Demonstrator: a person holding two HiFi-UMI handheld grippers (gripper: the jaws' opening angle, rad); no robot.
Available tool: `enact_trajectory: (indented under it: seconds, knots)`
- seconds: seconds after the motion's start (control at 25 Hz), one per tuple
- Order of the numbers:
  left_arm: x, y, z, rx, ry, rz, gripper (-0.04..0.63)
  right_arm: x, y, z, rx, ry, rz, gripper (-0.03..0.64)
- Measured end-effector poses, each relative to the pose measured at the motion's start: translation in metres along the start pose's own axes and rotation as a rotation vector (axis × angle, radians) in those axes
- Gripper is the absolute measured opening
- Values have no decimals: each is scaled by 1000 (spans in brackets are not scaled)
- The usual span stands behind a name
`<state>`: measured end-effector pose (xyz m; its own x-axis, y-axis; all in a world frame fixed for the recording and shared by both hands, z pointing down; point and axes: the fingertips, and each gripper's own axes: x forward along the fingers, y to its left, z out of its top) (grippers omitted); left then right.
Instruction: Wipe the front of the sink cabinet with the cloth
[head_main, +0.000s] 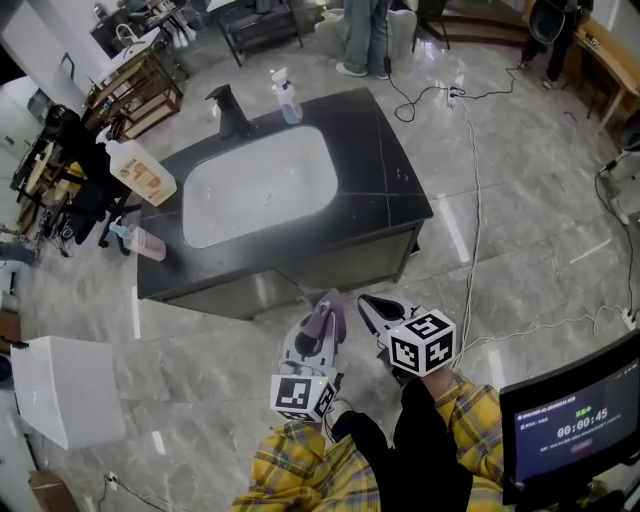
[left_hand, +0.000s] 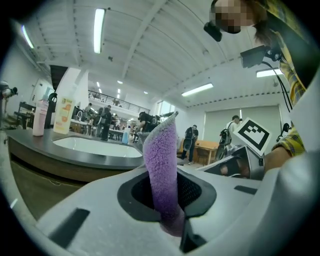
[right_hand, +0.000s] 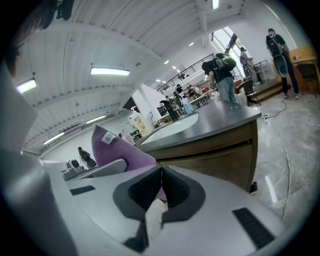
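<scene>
The sink cabinet's brown front (head_main: 330, 262) sits under a dark countertop (head_main: 390, 170) with a white basin (head_main: 258, 180). In the head view both grippers hover just before that front, low and near its right half. My left gripper (head_main: 318, 335) is shut on a purple cloth (head_main: 324, 320), which stands up between its jaws (left_hand: 161, 170). My right gripper (head_main: 372, 306) is beside it on the right, jaws closed together with nothing seen between them (right_hand: 161, 187). In the right gripper view the cloth (right_hand: 112, 150) shows to the left and the cabinet front (right_hand: 215, 155) lies ahead.
On the countertop stand a black faucet (head_main: 230, 110), a spray bottle (head_main: 286, 96), a soap jug (head_main: 140, 170) and a pink cup (head_main: 148, 243). A white box (head_main: 65, 390) sits on the floor at left, a monitor (head_main: 580, 420) at right. Cables (head_main: 470, 180) cross the floor.
</scene>
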<state>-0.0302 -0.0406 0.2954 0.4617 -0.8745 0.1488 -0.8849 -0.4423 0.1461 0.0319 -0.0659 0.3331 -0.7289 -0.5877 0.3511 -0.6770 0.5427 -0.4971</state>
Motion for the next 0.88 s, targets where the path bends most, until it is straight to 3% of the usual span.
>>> enact_trajectory:
  seconds: [0.4,0.88]
  knots:
    - [-47,23,43,59,-62,45,46,5,72,17,-132,10,85,5]
    - [-90,39,52,47,-85,118,46,-6,99,18,-174,21,91,5]
